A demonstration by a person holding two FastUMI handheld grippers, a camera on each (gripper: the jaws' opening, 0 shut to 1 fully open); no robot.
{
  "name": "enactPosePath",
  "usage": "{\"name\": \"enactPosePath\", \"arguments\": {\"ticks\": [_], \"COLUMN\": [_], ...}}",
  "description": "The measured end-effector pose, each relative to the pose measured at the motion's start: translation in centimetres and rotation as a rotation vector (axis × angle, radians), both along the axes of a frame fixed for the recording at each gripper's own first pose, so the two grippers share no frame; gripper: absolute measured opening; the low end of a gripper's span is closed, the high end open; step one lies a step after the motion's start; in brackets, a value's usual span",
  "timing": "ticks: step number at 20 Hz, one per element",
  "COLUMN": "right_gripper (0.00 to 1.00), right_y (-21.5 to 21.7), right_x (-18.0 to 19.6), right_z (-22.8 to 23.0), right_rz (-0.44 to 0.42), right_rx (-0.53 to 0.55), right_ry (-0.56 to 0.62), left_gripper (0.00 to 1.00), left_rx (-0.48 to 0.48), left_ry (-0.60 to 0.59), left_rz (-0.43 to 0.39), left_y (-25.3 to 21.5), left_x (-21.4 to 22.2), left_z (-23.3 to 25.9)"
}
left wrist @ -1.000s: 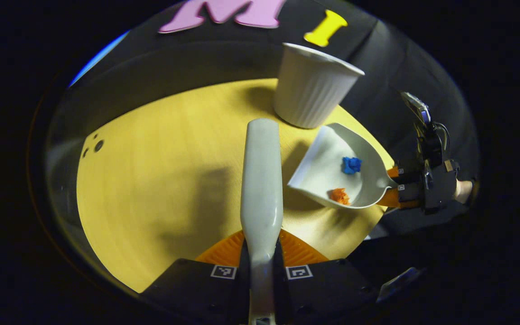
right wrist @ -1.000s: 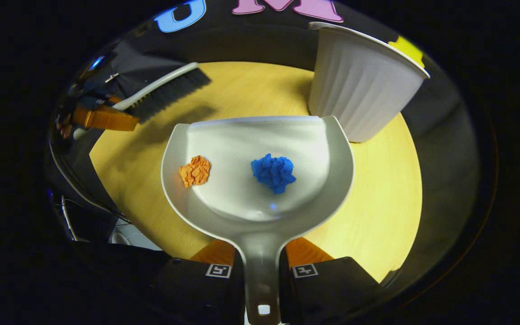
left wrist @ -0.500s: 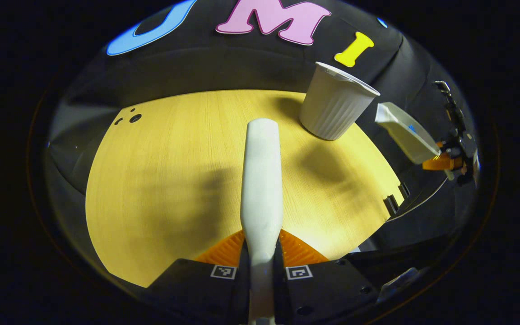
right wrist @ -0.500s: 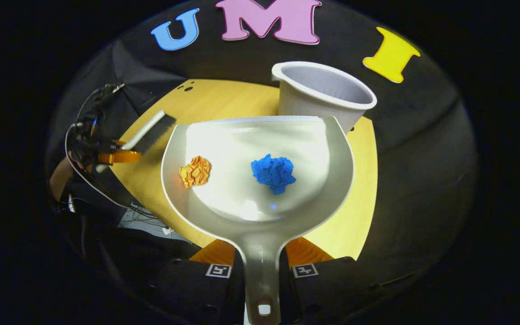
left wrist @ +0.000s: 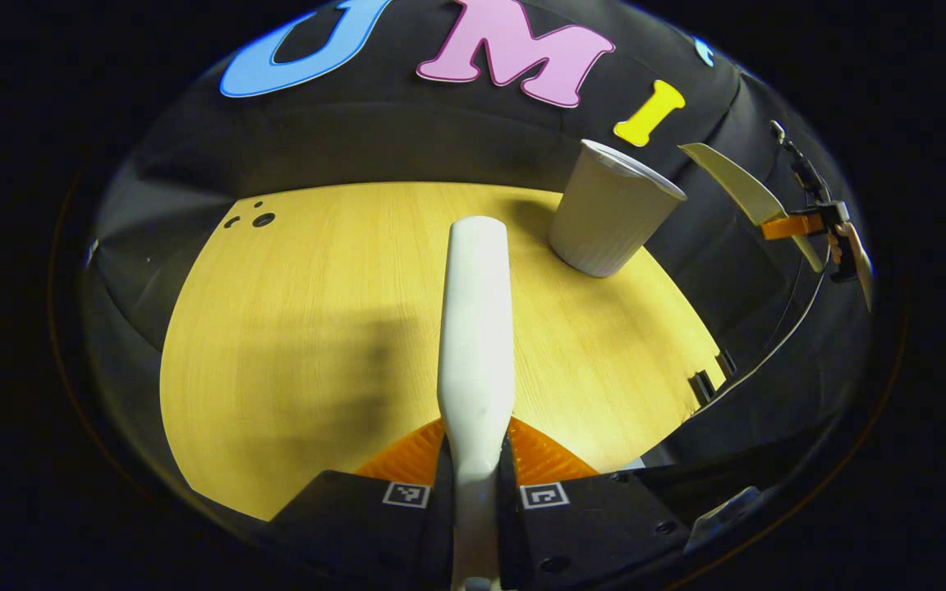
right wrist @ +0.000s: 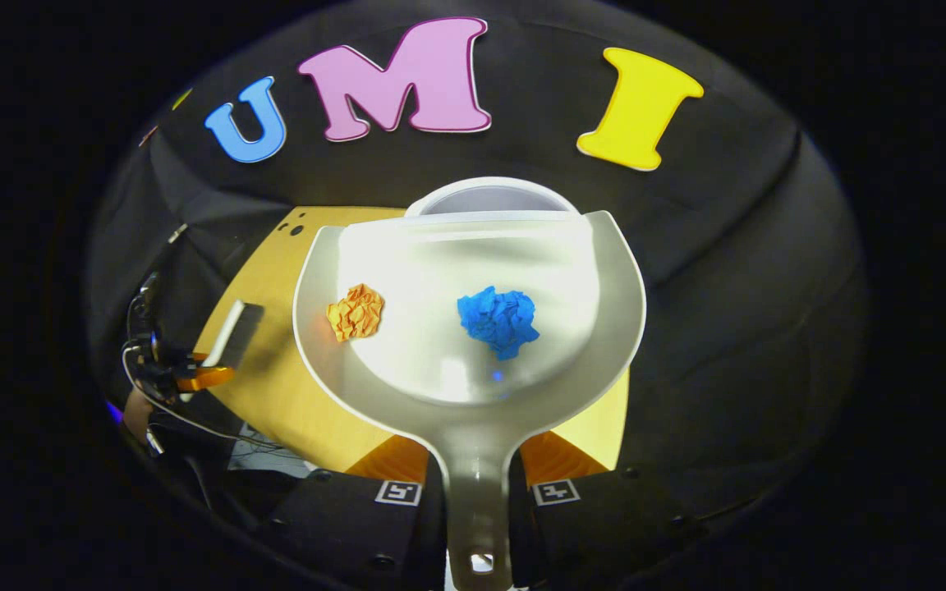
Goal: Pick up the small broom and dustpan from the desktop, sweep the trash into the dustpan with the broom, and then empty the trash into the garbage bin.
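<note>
My right gripper point(right wrist: 477, 480) is shut on the handle of the white dustpan point(right wrist: 440, 361). The pan is held high, its front lip over the rim of the white bin point(right wrist: 489, 193). An orange paper wad point(right wrist: 355, 311) and a blue paper wad point(right wrist: 498, 320) lie inside the pan. My left gripper point(left wrist: 475, 468) is shut on the white broom point(left wrist: 475, 328), whose back points out over the wooden desktop point(left wrist: 300, 328). In the left gripper view the ribbed bin point(left wrist: 608, 209) stands at the desk's far right, with the raised dustpan point(left wrist: 740, 193) above and right of it. The broom point(right wrist: 233, 335) and its gripper appear low on the left.
A person's hand point(left wrist: 855, 258) holds the far gripper at the right edge of the left gripper view. Small dark holes point(left wrist: 255, 220) mark the desk's far left corner. A notch point(left wrist: 707, 382) sits in the desk's right edge. Cables point(right wrist: 218, 435) hang below the desk's near edge.
The dustpan has been lifted off the desk and carried up to the bin's rim, both wads still in it. The broom has pulled back and away from the bin.
</note>
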State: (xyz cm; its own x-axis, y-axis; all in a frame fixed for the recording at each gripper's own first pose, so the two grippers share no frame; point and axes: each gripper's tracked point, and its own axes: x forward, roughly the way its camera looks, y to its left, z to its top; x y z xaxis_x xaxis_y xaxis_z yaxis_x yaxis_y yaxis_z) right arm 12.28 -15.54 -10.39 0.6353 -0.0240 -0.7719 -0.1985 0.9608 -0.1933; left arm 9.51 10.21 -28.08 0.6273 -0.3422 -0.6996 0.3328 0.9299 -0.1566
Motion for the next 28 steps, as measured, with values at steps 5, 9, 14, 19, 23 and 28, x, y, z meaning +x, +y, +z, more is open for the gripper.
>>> {"name": "enactPosePath", "arguments": {"ticks": [5,9,14,19,23,28], "right_gripper": [0.34,0.34,0.34,0.34,0.34,0.34], "right_y": [-1.5,-2.1,-5.0,-6.7,-6.8,-7.5], "right_x": [7.0,11.6,15.2,17.0,16.9,17.6], "right_z": [0.4,-1.0,-2.5,-2.1,-1.6,-0.5], "right_rz": [-0.052,-0.098,-0.122,-0.111,-0.016,0.164], "right_rx": [-0.114,-0.158,-0.31,-0.423,-0.609,-0.919], "right_ry": [-0.03,-0.043,-0.065,-0.109,-0.174,-0.267], "left_gripper": [0.26,0.26,0.25,0.26,0.25,0.26], "left_rx": [0.007,-0.02,-0.013,-0.031,-0.01,0.052], "left_ry": [-0.019,-0.043,-0.057,-0.041,-0.032,-0.027], "left_rz": [0.028,0.065,0.124,0.144,0.165,0.128], "left_y": [1.4,2.3,3.7,3.0,3.0,2.6], "left_x": [1.6,3.0,4.7,4.8,5.2,4.7], "left_z": [1.4,3.8,5.3,5.0,4.8,5.3]}}
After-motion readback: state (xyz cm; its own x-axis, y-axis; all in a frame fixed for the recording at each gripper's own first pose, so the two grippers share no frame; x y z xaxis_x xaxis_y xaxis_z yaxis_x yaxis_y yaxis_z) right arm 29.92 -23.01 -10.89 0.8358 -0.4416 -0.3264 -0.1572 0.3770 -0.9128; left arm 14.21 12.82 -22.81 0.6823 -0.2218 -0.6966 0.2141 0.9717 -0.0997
